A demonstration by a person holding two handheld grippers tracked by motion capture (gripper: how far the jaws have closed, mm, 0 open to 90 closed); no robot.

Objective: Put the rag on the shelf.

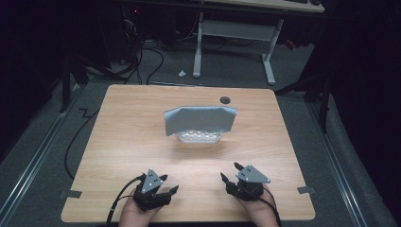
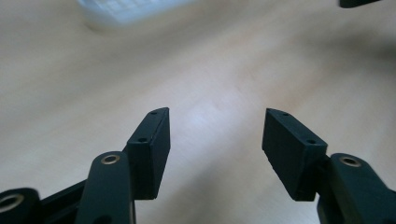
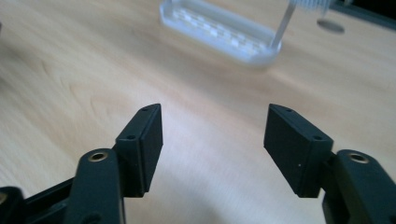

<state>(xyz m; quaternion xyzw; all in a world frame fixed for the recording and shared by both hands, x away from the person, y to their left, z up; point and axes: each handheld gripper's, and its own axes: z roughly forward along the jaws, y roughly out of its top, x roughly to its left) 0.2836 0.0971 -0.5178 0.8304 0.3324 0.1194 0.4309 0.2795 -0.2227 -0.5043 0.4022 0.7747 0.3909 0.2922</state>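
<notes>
A grey-blue cloth (image 1: 201, 119) hangs spread over a small rack in the middle of the wooden table (image 1: 132, 142). The rack stands on a clear ribbed plastic base (image 1: 198, 137), also seen in the right gripper view (image 3: 219, 30) and, blurred, in the left gripper view (image 2: 126, 9). My left gripper (image 1: 169, 183) rests near the table's front edge, left of centre, jaws apart with bare wood between them (image 2: 217, 114). My right gripper (image 1: 231, 171) sits level with it on the right, also open and holding nothing (image 3: 215, 109). Both point toward the rack from well short of it.
A round dark cable hole (image 1: 225, 100) sits in the table behind the cloth. Beyond the table stands a white-legged desk (image 1: 234, 28), with cables on the grey floor (image 1: 142, 56). Tape marks (image 1: 70, 193) flank the table's front corners.
</notes>
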